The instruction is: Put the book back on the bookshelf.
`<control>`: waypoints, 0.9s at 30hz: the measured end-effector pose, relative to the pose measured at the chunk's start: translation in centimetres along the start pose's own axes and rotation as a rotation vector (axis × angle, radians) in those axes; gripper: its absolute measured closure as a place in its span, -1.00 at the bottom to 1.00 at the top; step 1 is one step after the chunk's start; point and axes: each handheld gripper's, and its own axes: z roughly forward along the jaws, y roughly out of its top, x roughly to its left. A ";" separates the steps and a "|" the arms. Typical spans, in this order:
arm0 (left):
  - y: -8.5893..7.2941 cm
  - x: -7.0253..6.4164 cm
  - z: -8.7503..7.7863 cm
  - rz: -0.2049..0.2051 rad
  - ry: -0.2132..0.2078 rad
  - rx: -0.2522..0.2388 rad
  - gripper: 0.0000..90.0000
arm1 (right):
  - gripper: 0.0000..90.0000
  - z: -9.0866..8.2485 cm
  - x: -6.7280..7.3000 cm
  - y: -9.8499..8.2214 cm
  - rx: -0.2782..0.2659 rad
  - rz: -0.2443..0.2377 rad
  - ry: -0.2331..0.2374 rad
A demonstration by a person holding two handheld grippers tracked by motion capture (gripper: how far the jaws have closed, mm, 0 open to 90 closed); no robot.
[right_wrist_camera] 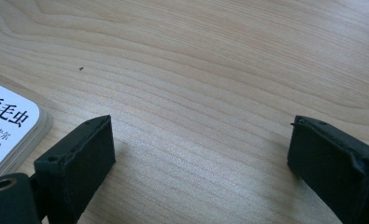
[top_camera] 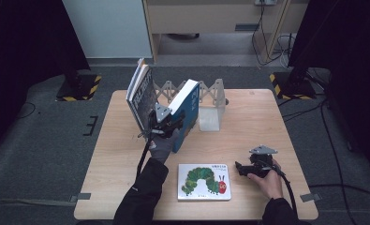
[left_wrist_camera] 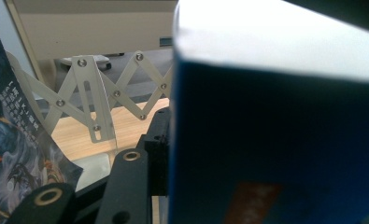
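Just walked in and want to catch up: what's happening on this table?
A person is shelving books. The left tool is clamped on a thick blue book, held tilted by the metal accordion rack at the table's far edge. A dark-covered book already leans there. The right tool rests open on the wood beside a caterpillar picture book lying flat.

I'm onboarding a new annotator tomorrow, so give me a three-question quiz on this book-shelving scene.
1. True or false: the right gripper is holding the caterpillar book.
2. Which book stands between the jaws of the left gripper? A) blue book B) dark book C) caterpillar book
3. What does the dark book lean against?

Key:
1. False; its jaws stand open over bare table, beside that book.
2. A
3. The folding metal rack at the back.
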 end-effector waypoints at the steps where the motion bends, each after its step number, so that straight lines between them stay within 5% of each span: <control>1: 0.0 0.1 0.1 -0.004 -0.006 -0.005 0.27 | -0.83 0.0 0.0 0.0 -0.001 0.000 -0.001; 11: 0.7 0.8 1.1 -0.010 -0.044 -0.024 0.23 | -0.84 0.0 0.0 0.0 0.002 -0.001 0.000; 16: 0.8 0.7 1.1 0.024 -0.013 -0.019 0.31 | -0.84 0.0 0.0 0.0 0.003 -0.001 0.000; 27: 1.4 0.7 1.6 -0.042 0.054 -0.035 0.34 | -0.85 0.0 0.0 0.0 0.002 -0.001 0.001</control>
